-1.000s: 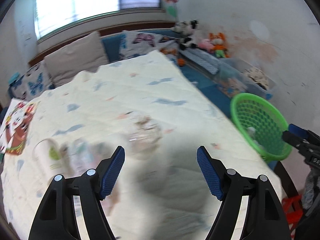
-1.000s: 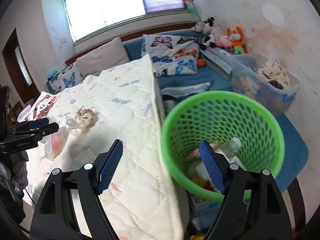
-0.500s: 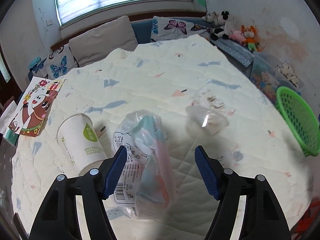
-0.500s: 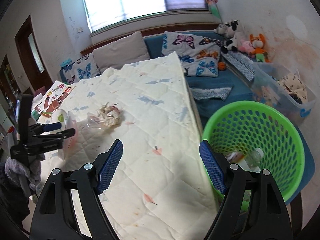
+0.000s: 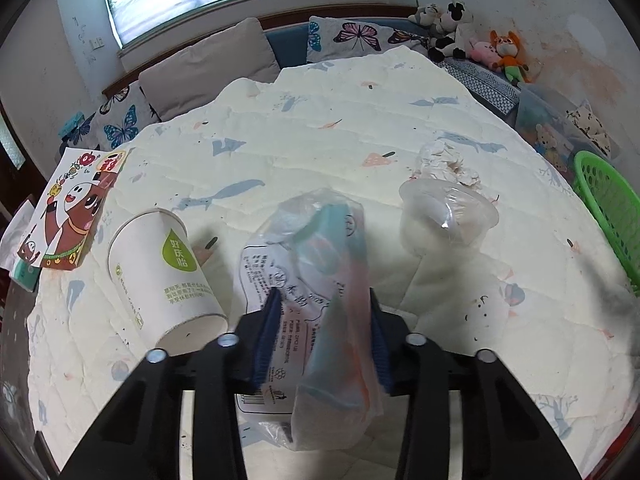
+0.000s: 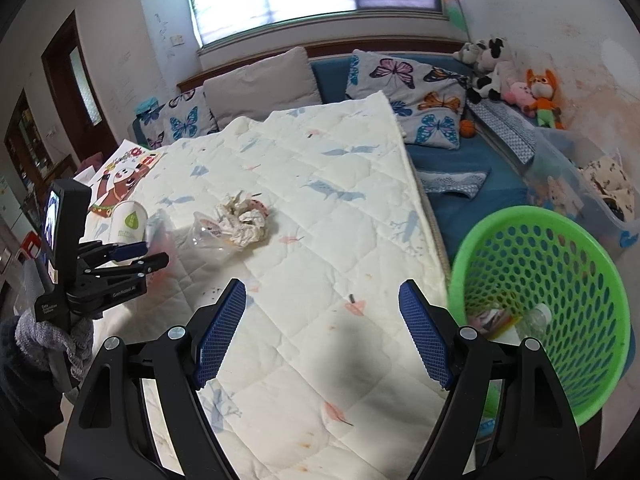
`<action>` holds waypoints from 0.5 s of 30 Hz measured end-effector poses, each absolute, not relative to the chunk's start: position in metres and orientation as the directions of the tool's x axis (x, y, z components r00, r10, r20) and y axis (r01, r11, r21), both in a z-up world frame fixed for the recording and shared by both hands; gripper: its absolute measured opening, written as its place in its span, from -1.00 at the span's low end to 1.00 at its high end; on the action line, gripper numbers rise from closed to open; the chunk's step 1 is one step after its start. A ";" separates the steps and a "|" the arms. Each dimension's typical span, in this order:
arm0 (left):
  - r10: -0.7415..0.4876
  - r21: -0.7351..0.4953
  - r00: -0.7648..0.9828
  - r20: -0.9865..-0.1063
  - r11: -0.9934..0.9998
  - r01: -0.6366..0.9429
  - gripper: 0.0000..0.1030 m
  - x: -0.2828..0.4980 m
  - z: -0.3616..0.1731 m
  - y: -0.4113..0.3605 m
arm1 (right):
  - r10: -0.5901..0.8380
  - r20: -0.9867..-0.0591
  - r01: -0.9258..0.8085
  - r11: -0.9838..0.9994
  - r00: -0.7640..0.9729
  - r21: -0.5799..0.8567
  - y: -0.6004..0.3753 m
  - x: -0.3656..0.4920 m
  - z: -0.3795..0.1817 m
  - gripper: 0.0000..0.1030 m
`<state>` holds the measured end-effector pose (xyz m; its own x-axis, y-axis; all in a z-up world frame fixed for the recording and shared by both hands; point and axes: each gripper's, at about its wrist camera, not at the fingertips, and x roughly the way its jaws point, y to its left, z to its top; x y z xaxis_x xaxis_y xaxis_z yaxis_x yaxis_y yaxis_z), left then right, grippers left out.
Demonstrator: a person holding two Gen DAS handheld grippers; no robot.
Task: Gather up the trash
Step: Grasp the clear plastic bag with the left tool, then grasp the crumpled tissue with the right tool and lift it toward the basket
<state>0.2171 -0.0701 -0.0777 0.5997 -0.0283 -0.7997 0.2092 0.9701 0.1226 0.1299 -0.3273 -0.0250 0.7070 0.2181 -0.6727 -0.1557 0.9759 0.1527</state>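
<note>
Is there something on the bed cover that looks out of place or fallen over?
Yes. A paper cup lies on its side on the quilt, beside a crumpled plastic bag that the left gripper is closing on. A clear plastic cup is tipped over against a wad of tissue.

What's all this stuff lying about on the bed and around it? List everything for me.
plastic bag: one, clear with printing, on the quilt between the left gripper's closing jaws
paper cup: one, white with green logo, lying on its side left of the bag
clear plastic cup: one, on its side, right of the bag
crumpled tissue: one, white, touching the clear cup
quilt: one, cream, patterned
green basket: one, beside the bed, trash inside
picture book: one, quilt's left edge
plush toys: several, by the wall
left gripper: black, blue pads
right gripper: open, empty
</note>
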 end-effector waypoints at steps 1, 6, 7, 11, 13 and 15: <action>-0.031 0.118 0.599 -0.800 0.971 0.208 -0.39 0.217 -0.077 -0.070 | 0.223 -0.674 -0.162 0.975 0.704 0.153 -0.324 0.132 -0.025 0.53; -0.054 0.097 0.603 -0.796 0.972 0.215 -0.59 0.212 -0.072 -0.067 | 0.249 -0.677 -0.186 0.968 0.692 0.166 -0.312 0.143 -0.025 0.53; -0.061 0.091 0.603 -0.795 0.972 0.218 -0.63 0.211 -0.071 -0.066 | 0.255 -0.678 -0.189 0.967 0.690 0.172 -0.310 0.146 -0.025 0.53; -0.096 0.058 0.612 -0.785 0.972 0.226 -0.68 0.205 -0.061 -0.063 | 0.284 -0.684 -0.198 0.959 0.672 0.203 -0.301 0.161 -0.027 0.53; -0.113 0.045 0.618 -0.778 0.971 0.235 -0.69 0.201 -0.056 -0.061 | 0.296 -0.685 -0.205 0.955 0.665 0.214 -0.296 0.169 -0.028 0.49; -0.129 0.034 0.624 -0.771 0.969 0.243 -0.71 0.197 -0.051 -0.060 | 0.312 -0.688 -0.213 0.950 0.656 0.228 -0.291 0.176 -0.029 0.47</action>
<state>0.1973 -0.0603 -0.0509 0.6239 -0.1291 -0.7707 0.2430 0.9694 0.0344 0.1756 -0.2911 -0.0291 0.6556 0.3120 -0.6876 -0.2129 0.9501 0.2280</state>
